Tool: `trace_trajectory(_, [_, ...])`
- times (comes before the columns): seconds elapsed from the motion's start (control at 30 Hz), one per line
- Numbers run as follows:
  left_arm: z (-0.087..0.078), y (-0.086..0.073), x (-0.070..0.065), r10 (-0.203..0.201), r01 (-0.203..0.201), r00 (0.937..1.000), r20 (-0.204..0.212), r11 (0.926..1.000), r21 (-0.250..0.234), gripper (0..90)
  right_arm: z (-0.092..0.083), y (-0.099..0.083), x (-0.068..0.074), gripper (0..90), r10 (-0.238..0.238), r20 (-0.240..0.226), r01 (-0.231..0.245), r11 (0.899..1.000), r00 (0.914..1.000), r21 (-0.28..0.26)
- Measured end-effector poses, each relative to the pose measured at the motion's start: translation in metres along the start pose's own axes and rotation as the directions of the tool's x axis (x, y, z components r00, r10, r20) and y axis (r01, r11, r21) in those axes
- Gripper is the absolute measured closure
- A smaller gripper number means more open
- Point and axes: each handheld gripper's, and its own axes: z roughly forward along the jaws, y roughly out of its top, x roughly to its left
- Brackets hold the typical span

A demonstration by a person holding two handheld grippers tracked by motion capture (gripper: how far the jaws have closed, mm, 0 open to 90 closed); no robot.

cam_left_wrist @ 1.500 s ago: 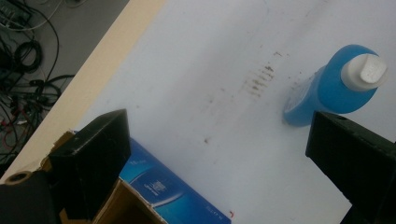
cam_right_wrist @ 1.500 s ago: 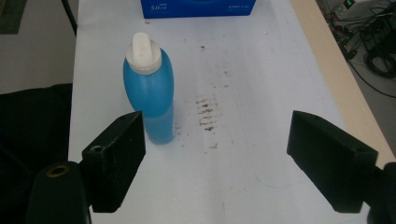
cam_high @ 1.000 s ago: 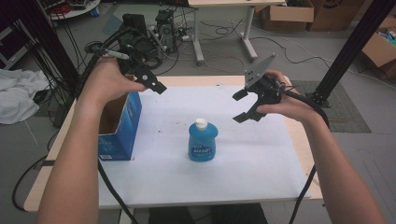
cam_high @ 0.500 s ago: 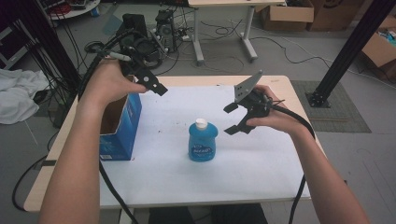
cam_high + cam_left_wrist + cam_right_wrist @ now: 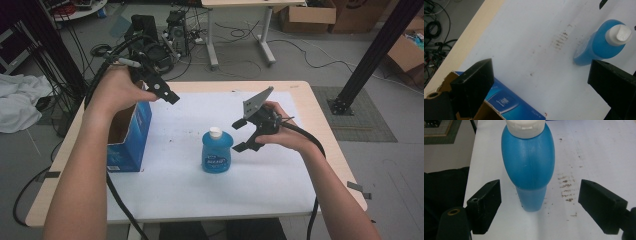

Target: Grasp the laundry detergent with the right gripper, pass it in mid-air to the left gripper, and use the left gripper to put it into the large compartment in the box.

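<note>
A blue bottle (image 5: 217, 152) with a white cap stands upright on the white table sheet (image 5: 185, 180). My right gripper (image 5: 241, 135) hovers just right of it, open, its jaws level with the bottle and apart from it. In the right gripper view the bottle (image 5: 529, 162) stands straight ahead, beyond the open right gripper (image 5: 540, 203). My left gripper (image 5: 167, 94) is held open above the open blue cardboard box (image 5: 131, 137) at the table's left. From the left gripper view, the bottle (image 5: 599, 43) is at upper right, the box (image 5: 509, 102) below the open left gripper (image 5: 541, 80).
Small brown stains (image 5: 560, 41) mark the sheet beside the bottle. The wooden table edge (image 5: 340, 145) runs along the right. Cables and equipment (image 5: 160, 35) lie on the floor behind the table, and a black post (image 5: 370, 55) rises at the right.
My right gripper has moved left and down towards the bottle, from about a hand's width away to right beside it. The left gripper has stayed above the box.
</note>
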Motion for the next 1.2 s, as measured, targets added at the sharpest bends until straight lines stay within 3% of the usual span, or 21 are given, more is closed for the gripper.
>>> trace_trajectory(1.2, [0.004, -0.007, 0.002, -0.003, 0.003, 0.9999, 0.013, 1.0000, 0.007, 7.6, 0.046, -0.002, 0.003, 20.8, -0.001, -0.046, 0.000, 1.000, 0.9990, -0.026])
